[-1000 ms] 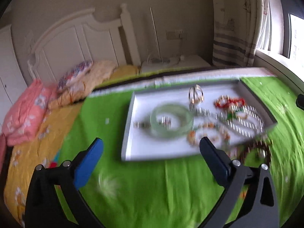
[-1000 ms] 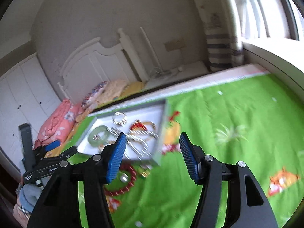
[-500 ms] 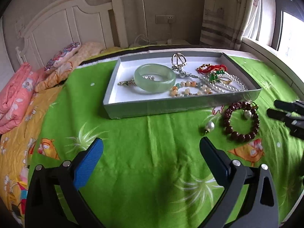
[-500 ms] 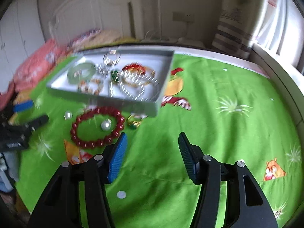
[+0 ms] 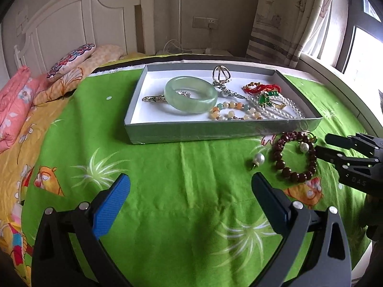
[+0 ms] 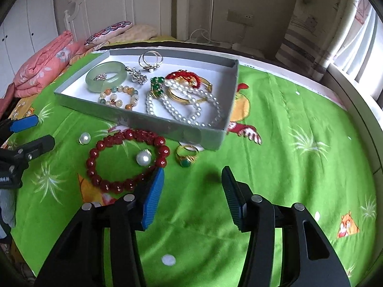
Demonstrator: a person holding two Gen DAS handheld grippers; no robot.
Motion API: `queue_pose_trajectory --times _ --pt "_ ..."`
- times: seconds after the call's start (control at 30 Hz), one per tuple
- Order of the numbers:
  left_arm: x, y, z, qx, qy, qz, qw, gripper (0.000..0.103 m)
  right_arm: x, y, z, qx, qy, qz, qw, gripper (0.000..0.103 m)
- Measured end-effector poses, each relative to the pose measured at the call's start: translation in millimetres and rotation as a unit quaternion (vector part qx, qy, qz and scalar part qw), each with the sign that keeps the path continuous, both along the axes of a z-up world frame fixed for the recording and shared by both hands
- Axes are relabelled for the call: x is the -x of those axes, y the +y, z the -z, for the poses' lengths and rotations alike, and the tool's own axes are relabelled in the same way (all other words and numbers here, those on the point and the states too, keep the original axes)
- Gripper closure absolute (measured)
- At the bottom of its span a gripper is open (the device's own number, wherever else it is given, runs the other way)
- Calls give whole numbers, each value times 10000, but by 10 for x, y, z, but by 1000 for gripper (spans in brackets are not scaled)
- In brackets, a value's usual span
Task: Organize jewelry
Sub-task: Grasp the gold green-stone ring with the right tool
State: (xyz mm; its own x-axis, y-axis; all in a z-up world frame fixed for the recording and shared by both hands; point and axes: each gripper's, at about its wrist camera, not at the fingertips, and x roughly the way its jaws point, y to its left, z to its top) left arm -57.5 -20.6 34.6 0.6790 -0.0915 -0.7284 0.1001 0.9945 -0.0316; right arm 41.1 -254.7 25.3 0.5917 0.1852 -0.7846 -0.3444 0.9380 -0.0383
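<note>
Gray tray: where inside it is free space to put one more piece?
In the gray tray, the bare white floor lies at the left end, between the left wall and the jade bangle. The right half is crowded with the pearl strands and red bracelet.

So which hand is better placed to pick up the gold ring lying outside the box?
Right. The right tool, jaws closing and empty, sits just short of the gold ring; the left tool faces bare sheet.
</note>
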Motion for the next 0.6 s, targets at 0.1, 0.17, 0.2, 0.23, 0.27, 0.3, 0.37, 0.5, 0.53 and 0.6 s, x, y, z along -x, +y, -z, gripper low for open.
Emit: queue_pose_trajectory --times 0.1,0.17,0.2,0.23,0.27,0.3,0.37,0.5,0.53,0.6 --pt "10 -3 -5 18 -23 21 10000 3 -54 80 2 35 -5 -50 10000 62" --pt "33 -5 -17 30 -68 35 10000 3 -65 117 4 14 -9 -83 10000 70" --pt "53 -7 -27 47 -106 64 9999 3 -69 134 6 -1 -23 -109 9999 71" --pt "71 -14 -38 75 -136 120 9998 3 -65 146 8 -11 -34 -127 9999 75" --pt "101 -38 -52 103 -171 258 9995 3 -62 149 10 -31 -37 -157 9999 84" --pt "133 -83 -68 70 -207 434 9988 3 -63 149 10 -53 -39 -188 9998 87" --pt "204 -195 -92 -108 -315 726 9968 3 -56 135 6 -21 -72 -119 9999 87" --pt "292 -450 -120 -330 -367 1289 9904 3 -3 11 -54 -258 -221 43 9994 87" --pt "297 -513 -127 -389 -374 1380 9890 3 14 -62 -70 -423 -236 109 9988 87" --pt "294 -698 -157 -609 -407 1694 9828 3 32 -181 -91 -730 -229 185 9969 87"
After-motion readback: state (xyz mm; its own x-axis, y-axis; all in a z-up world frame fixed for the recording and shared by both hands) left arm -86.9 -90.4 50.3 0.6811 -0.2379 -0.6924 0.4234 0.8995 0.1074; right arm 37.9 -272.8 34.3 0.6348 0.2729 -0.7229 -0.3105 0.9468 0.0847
